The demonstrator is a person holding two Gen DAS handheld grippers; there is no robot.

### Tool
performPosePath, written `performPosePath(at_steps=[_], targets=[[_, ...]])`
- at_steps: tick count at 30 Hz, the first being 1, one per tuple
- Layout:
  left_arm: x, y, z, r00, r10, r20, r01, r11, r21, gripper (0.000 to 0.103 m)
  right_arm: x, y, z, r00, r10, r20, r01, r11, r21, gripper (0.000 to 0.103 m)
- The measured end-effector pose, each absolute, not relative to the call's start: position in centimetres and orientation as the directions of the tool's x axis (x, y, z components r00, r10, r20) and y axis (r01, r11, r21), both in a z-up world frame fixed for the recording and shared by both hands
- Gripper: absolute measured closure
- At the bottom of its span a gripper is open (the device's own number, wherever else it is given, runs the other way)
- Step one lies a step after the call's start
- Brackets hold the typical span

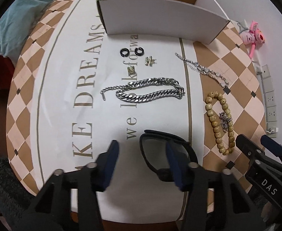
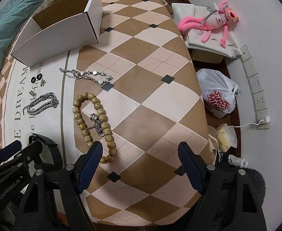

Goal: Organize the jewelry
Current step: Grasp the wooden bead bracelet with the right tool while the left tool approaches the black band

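1. Left gripper: jaws spread wide, grasping nothing, hovering low over the printed cloth; black band lying just ahead, its near loop between the fingers, possibly touching the right one (contact unclear).
2. Right gripper: released, jaws wide apart, empty; wooden bead bracelet lying just beside its left finger, a small silver charm resting within the loop.
3. Farther forward: heavy silver chain, black hoop earrings, gold earrings, thin crystal bracelet, all flat on the cloth.
4. Beyond these: open white box, upright, apart from both grippers.
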State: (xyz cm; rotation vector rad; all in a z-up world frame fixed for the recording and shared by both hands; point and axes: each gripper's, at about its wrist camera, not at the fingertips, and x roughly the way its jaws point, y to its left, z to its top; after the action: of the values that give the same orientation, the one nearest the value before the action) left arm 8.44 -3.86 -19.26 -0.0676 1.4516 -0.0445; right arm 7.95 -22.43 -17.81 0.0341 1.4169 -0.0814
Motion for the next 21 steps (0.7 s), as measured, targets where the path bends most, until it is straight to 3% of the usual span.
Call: performPosePath(at_steps=[2,5,13,19,20,21], targets=[[8.3,-3.9,-19.7,0.119,-0.072,-0.990,0.006,0.997,-0.072,0.084,8.2,-22.4,-18.1,0.152,-0.030,-0.988,0.074,0.997,-0.019,0.025],[8.3,-3.5,-19.8,0.136,-0.075,-0.988,0.019,0.997,-0.073,0.097,8.2,-22.1,-18.2,0.151,-0.020,-0.988,0.066,0.998,-0.010,0.029],[8.4,0.1,-19.7,0.173,-0.027,-0.985,0.017,1.000,-0.025,0.098,8.9,-21.0,-19.1,0.157,0.008,-0.988,0.043,0.999,0.015,0.034],[8.2,2.1,-19.4,0.194,-0.006,-0.981,0.012,1.000,-0.004,0.099,8.7,-19.7,-19.5,0.176,-0.011,-0.984,0.014,1.000,-0.009,0.055],[8.1,2.2,-19.4,0.198,-0.005,-0.980,0.011,1.000,-0.003,0.099,8.7,-19.4,-19.4,0.189,-0.011,-0.982,0.011,1.000,-0.009,0.062],[8.0,2.5,-19.3,0.201,-0.006,-0.980,0.012,1.000,-0.003,0.099,8.6,-19.3,-19.3,0.199,-0.010,-0.980,0.007,1.000,-0.009,0.076]])
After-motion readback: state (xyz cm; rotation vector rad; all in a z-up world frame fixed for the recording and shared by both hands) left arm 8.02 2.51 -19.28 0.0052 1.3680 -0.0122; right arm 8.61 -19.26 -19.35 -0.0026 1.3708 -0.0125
